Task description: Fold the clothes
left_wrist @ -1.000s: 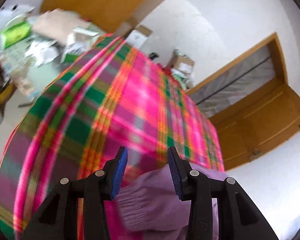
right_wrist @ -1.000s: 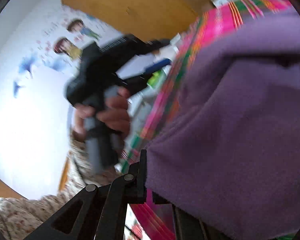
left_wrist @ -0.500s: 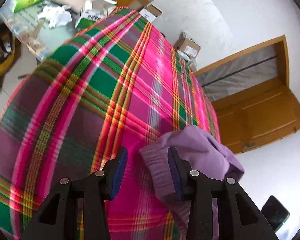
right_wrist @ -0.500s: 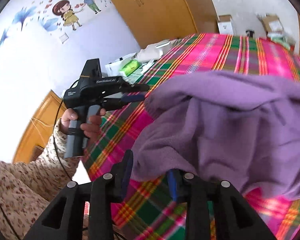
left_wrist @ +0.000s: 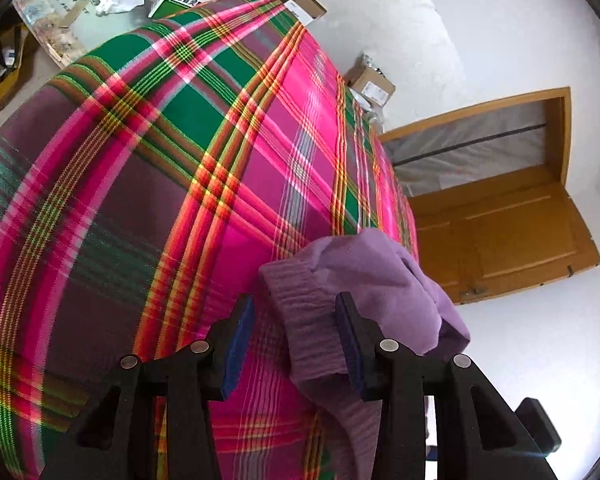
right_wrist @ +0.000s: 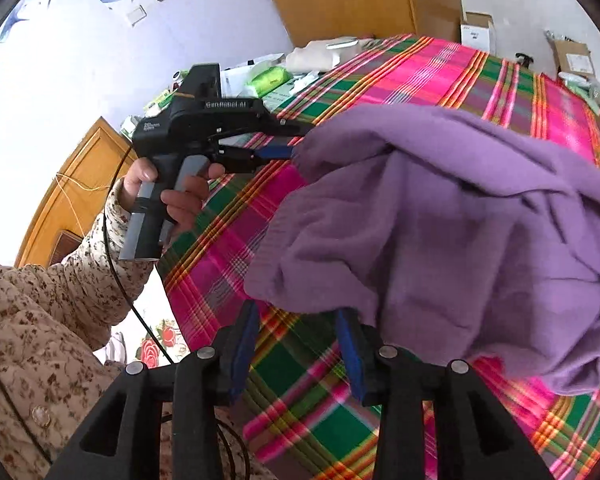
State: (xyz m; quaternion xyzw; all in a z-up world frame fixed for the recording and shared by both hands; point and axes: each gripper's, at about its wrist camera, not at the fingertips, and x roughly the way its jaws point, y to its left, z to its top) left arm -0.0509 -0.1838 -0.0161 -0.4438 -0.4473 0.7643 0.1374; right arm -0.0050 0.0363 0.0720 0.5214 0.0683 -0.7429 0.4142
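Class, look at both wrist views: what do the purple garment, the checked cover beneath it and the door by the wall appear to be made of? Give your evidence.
Purple garment: soft, matte fleece or knit, probably; fuzzy surface, ribbed cuff, limp folds.
Checked cover: thin woven cloth, slightly glossy; plaid formed by fine thread lines, lying smooth.
Door: wood or wood veneer, seemingly; orange-brown, raised panels, faint sheen.

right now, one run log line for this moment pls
stage: fold start | garment: purple sweater bunched on plaid cloth | left gripper: open, astride ribbed hem | right gripper: open at edge
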